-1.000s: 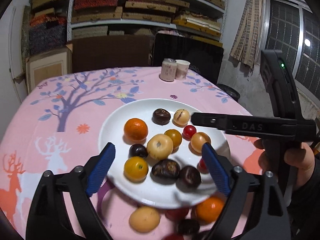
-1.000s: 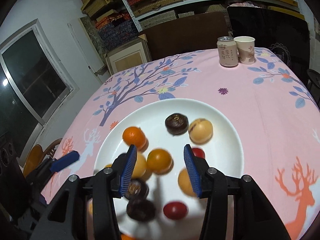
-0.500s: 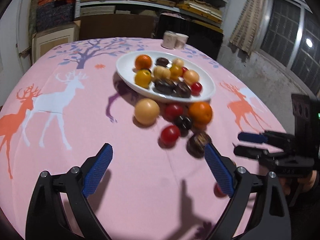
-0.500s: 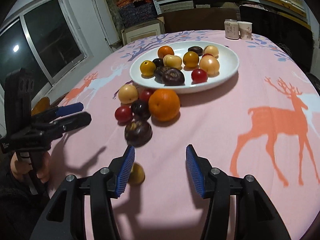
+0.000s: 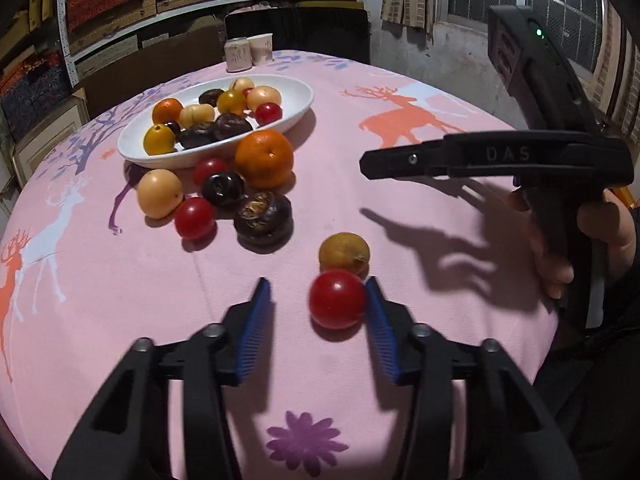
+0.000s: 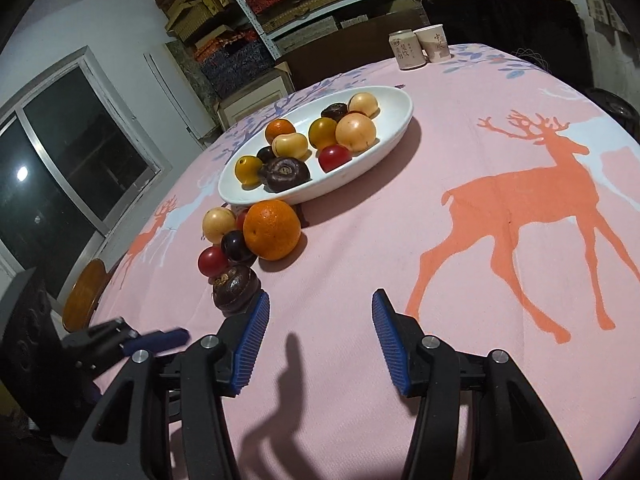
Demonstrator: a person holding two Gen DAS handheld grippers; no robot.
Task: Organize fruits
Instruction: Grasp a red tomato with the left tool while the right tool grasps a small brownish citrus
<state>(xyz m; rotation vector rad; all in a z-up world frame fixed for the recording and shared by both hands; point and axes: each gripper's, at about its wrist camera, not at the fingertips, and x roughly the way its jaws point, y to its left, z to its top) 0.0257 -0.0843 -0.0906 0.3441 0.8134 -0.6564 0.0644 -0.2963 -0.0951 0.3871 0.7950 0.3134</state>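
A white plate (image 5: 132, 148) on the table (image 5: 420, 92) already holds about ten fruits. Six more, including an orange (image 5: 264, 158), lie loose just beside it. Nearer, a yellowish fruit (image 5: 344, 254) and a red fruit (image 5: 337, 299) wait. The left claw (image 5: 317, 286) stands narrow around the red fruit, with only one pad touching it. The right claw (image 6: 320, 298) is partly open and empty.

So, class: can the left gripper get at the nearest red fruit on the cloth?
Probably yes: the red fruit already lies between the left gripper's fingers, touching one, with nothing over it. A brownish fruit sits close behind it.
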